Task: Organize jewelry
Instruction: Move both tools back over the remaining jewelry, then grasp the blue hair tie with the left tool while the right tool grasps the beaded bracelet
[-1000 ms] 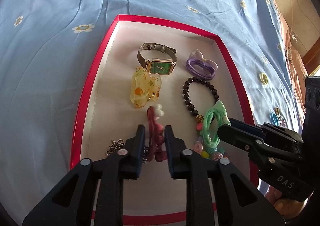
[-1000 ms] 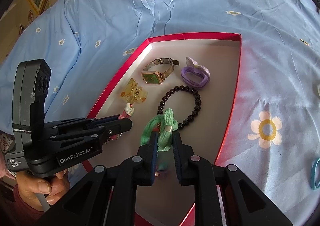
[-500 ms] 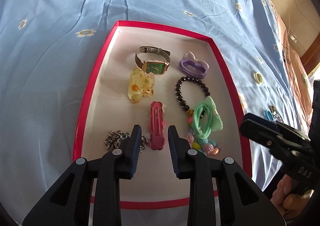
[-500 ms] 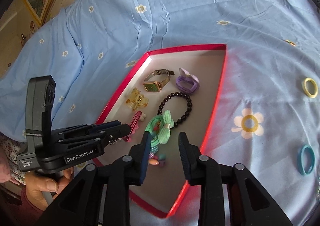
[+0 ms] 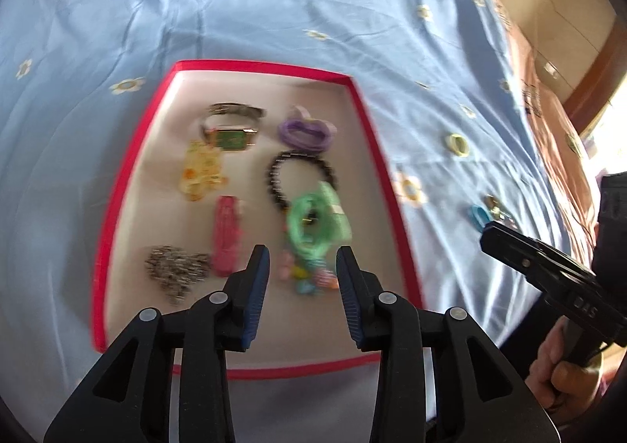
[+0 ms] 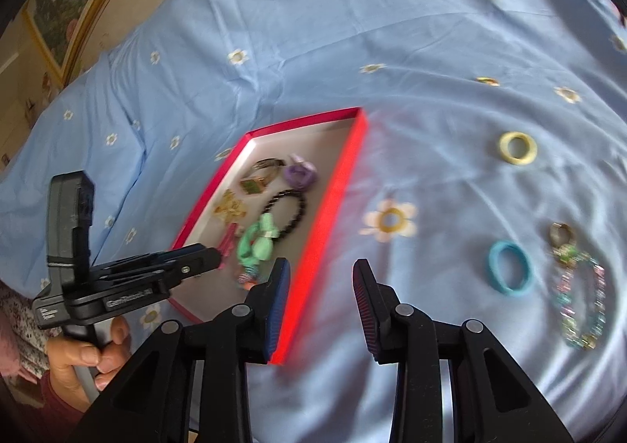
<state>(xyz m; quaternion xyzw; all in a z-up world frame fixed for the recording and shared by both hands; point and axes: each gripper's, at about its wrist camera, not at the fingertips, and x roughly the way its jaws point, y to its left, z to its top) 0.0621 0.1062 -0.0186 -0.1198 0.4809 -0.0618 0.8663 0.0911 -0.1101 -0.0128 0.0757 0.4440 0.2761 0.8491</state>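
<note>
A red-rimmed tray [image 5: 366,118] [image 6: 333,200] lies on the blue bedsheet. In it are a green-faced watch [image 5: 231,129], a purple hair tie [image 5: 305,129], a yellow claw clip [image 5: 202,170], a black bead bracelet [image 5: 301,176], a pink hair clip [image 5: 225,233], a green scrunchie [image 5: 317,221] [image 6: 256,241], a silver chain [image 5: 174,270] and coloured beads [image 5: 309,278]. My left gripper [image 5: 301,266] is open and empty above the tray's near end. My right gripper [image 6: 321,278] is open and empty above the tray's right rim.
On the sheet right of the tray lie a yellow ring [image 6: 517,147], a blue hair tie [image 6: 509,268], a ring [image 6: 562,233] and a beaded bracelet [image 6: 580,306]. A framed picture [image 6: 58,12] stands at the far left.
Both grippers let go, the left of the pink clip and the right of the green scrunchie, which now lie in the tray. Both pulled back and up and opened wider; the right swung right.
</note>
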